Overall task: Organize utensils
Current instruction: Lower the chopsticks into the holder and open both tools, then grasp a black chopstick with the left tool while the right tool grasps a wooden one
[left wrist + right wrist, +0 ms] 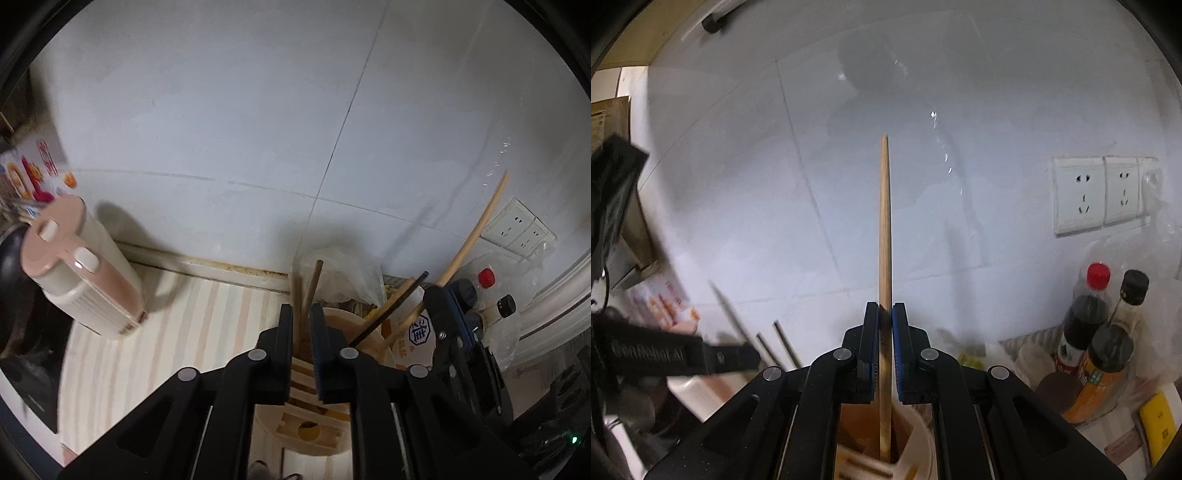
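A pink-lidded cream kettle (83, 269) stands at nine o'clock on the striped table (207, 325), near the white tiled wall (258, 110). A colourful printed box (26, 177) sits behind it. At three o'clock, white wall sockets (1102, 194) sit above a cluster of bottles: a red-capped bottle (1086, 314), a black-capped bottle (1132, 295) and an orange-labelled jar (1102, 373). A crumpled clear bag (343, 273) lies against the wall.

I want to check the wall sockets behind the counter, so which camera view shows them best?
The right wrist view. The wall sockets face the camera almost squarely there, large enough to make out the slot holes on each plate. In the left wrist view the same sockets sit small and skewed near the right edge, partly behind clear plastic.
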Demonstrator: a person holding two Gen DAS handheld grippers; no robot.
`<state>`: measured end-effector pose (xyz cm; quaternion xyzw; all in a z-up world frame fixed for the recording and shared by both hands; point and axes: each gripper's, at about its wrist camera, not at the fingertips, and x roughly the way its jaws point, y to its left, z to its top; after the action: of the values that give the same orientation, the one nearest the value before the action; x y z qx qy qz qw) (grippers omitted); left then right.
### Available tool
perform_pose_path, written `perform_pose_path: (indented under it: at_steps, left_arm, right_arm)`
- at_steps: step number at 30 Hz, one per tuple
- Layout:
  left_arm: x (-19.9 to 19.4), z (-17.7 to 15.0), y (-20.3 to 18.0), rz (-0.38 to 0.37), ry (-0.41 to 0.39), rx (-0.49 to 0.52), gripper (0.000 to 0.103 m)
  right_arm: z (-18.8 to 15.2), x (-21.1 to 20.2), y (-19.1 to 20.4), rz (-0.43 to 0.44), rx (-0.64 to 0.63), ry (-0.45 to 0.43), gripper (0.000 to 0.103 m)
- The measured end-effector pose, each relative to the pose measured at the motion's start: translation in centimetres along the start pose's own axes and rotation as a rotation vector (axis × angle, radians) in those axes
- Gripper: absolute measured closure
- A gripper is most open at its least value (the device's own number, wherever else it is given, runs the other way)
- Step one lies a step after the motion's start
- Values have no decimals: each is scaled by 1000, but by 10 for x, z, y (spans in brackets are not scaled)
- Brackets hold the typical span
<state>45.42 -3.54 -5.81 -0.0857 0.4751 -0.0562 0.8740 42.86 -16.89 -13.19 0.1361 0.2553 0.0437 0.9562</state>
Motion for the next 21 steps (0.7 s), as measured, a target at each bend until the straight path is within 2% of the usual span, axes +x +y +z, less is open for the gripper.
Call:
perform_pose_path:
  at_steps: [1,2,3,4,6,8,11,14,15,17,19,21]
  left_arm:
    - [-6,0,-1,11,-11,5,71]
    - [-13,0,-2,16,-22,5,45]
    - [-19,0,-1,19,-38,3,36]
    - [-28,0,0,15,-61,-2,28]
    - [-47,-1,2,18,-103,-3,26]
    - [-60,-3,5,40,-124,2,3]
    - [-79,-13,12,95,-187,19,0]
    - [-83,-28,18,150,-186,38,0]
    - [-82,-35,21,160,-175,39,0]
    - [-74,-48,27,175,-144,43,0]
    - [-55,-67,33,207,-83,49,0]
    - [-39,-84,37,221,-37,60,0]
  right_arm:
    - [1,-3,-2,10,7,10,81]
    - [3,-9,-4,19,18,17,63]
    - [6,-17,-7,24,33,18,56]
    - [9,-24,-10,29,45,14,53]
    - [19,-43,-18,30,71,18,52]
    - [27,-59,-27,3,94,31,50]
    - [31,-82,-40,-83,116,88,50]
    - [24,-97,-53,-158,139,158,44]
    - [18,-103,-59,-165,154,182,41]
    - [6,-108,-66,-194,165,229,24]
    - [-8,-111,-74,-203,178,267,18]
    - [-26,-113,-83,-233,174,316,18]
